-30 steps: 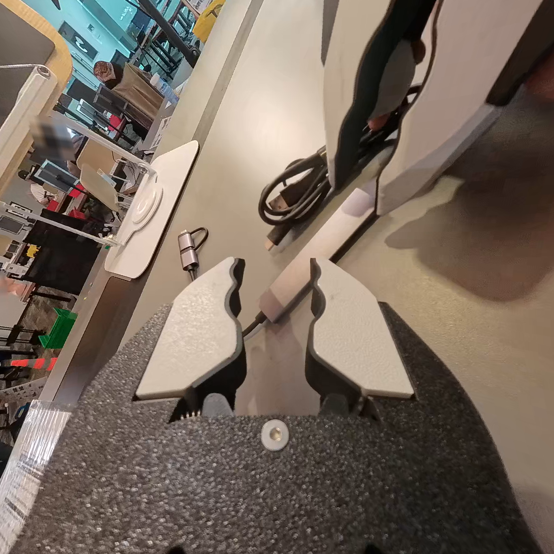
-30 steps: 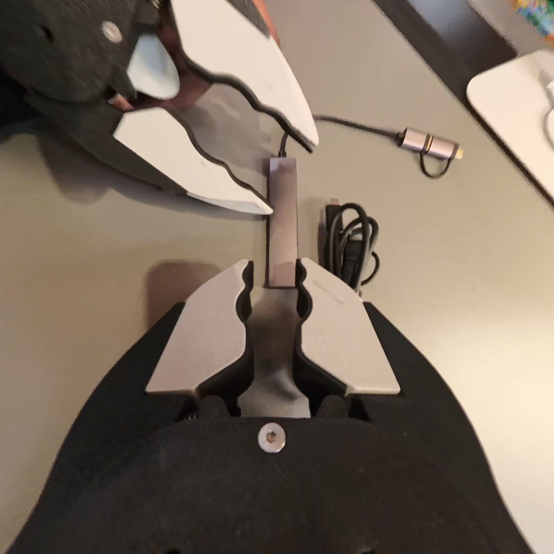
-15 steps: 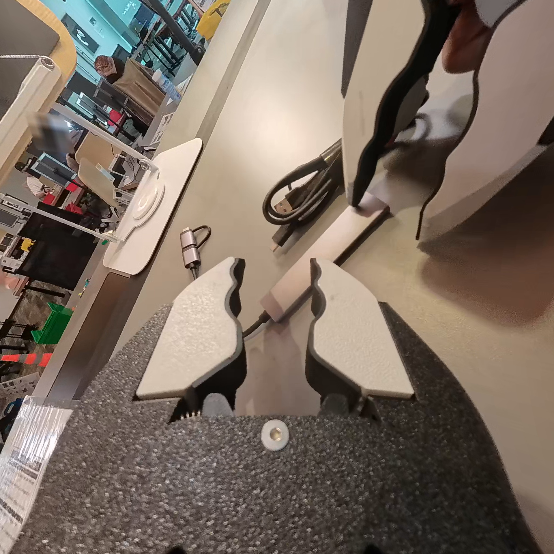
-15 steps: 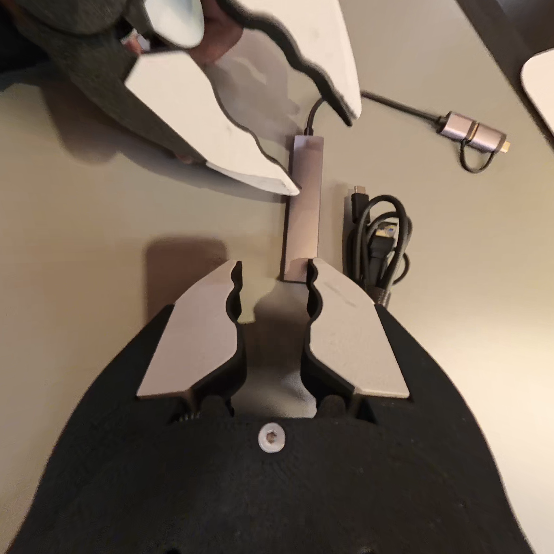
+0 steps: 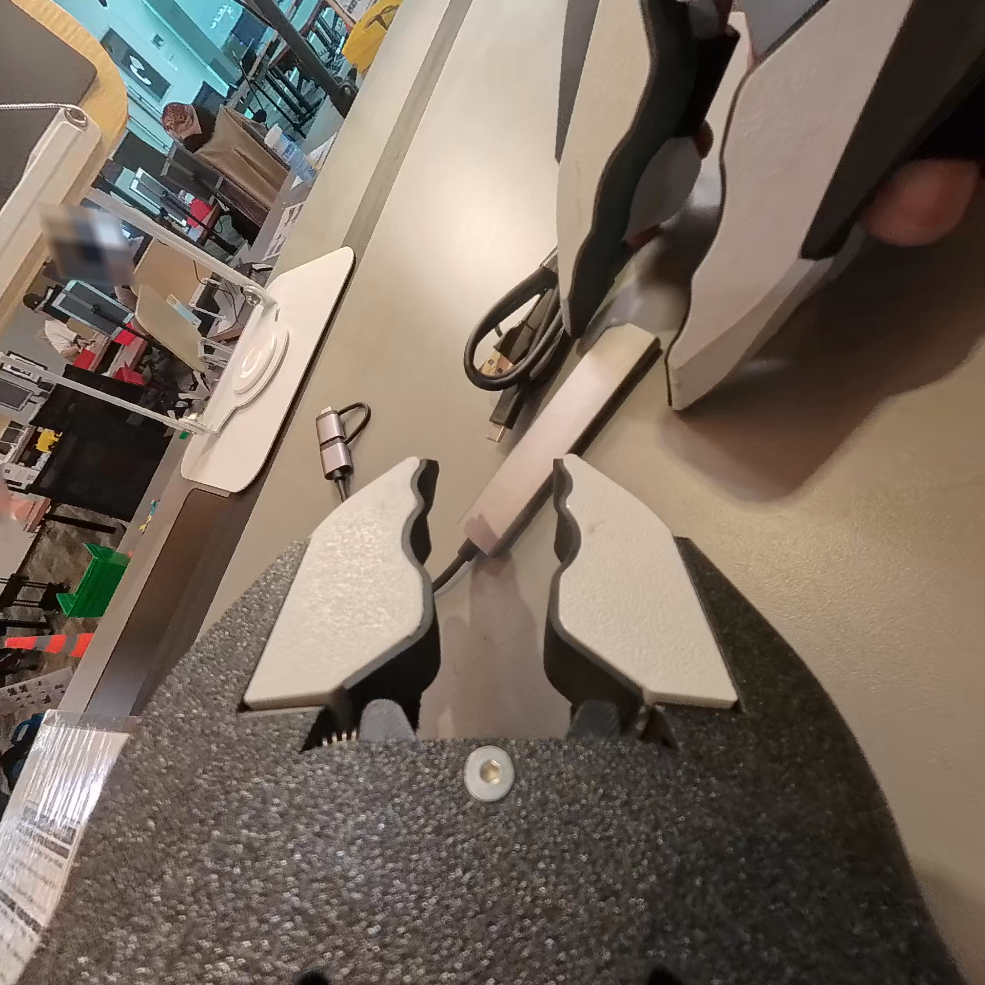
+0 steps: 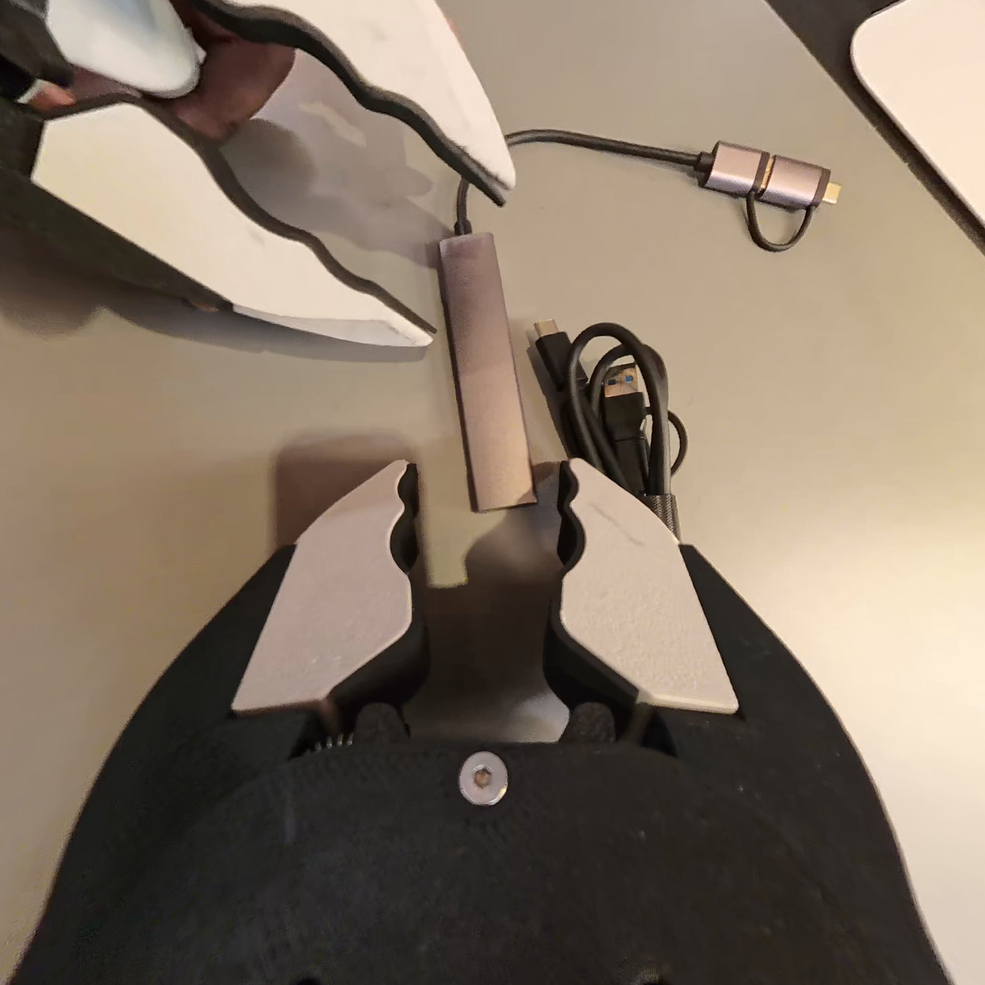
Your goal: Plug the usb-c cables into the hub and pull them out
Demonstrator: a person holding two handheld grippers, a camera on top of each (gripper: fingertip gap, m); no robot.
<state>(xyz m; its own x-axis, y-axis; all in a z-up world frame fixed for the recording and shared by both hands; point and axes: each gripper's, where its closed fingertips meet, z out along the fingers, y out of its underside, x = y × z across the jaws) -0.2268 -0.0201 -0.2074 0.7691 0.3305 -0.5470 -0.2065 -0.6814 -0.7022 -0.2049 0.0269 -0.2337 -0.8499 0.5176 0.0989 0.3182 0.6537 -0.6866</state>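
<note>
A slim grey hub (image 6: 485,373) lies flat on the beige table, also in the left wrist view (image 5: 559,421). A coiled black cable (image 6: 618,405) with a USB-C plug (image 6: 549,330) lies beside it, unplugged, and shows in the left wrist view (image 5: 511,341). My right gripper (image 6: 487,469) is open with its tips on either side of the hub's near end. My left gripper (image 5: 490,469) is open at the hub's other end, where the hub's own lead leaves. Each gripper shows in the other's view, the left (image 6: 463,266) and the right (image 5: 623,362).
The hub's lead ends in a grey double adapter plug (image 6: 767,176) lying on the table. A white pad (image 5: 277,362) with a round charger and a clear stand sits by the table's far edge. A finger (image 5: 922,208) grips the right tool.
My right gripper has opened wider and now straddles the hub's end instead of hanging over the cable coil. The hub now lies slightly askew. My left gripper has stayed open at its end.
</note>
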